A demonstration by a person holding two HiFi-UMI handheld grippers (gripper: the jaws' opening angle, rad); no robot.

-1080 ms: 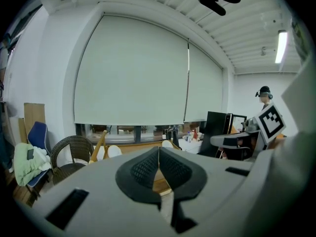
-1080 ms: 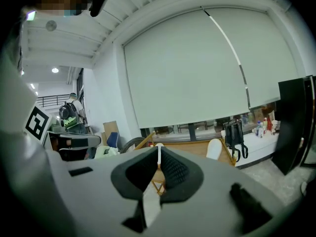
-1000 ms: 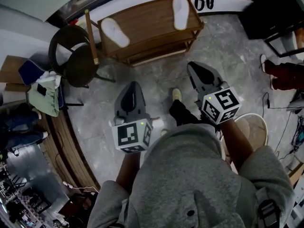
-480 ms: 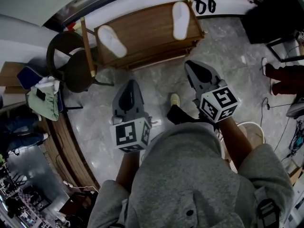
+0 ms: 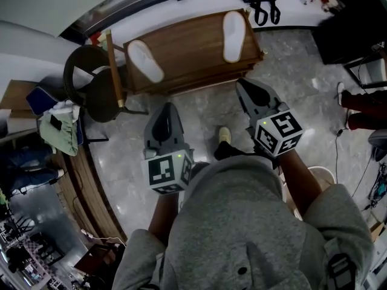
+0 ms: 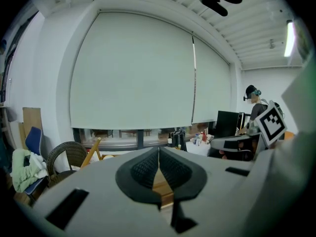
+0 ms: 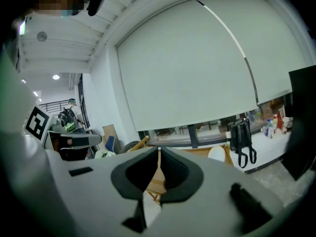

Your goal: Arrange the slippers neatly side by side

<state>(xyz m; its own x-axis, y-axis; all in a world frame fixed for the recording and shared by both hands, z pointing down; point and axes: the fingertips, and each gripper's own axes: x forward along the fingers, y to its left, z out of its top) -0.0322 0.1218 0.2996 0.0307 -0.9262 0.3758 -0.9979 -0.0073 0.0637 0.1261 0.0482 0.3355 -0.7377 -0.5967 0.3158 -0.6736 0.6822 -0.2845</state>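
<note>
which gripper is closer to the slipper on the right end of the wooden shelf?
Right. In the head view the right gripper hangs just below the right-end slipper, short of the shelf; the left gripper is farther off, below and left of it.

Two white slippers lie flat on the wooden shelf (image 5: 193,48), well apart: one slipper (image 5: 145,60) slanted, beyond the left jaws, the other slipper (image 5: 233,28) straight, beyond the right jaws.

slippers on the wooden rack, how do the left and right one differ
The left slipper lies near the rack's left end; the right slipper lies near its right end. The left slipper is turned on a slant; the right slipper points nearly straight across the top. Both are white and lie on top.
</note>
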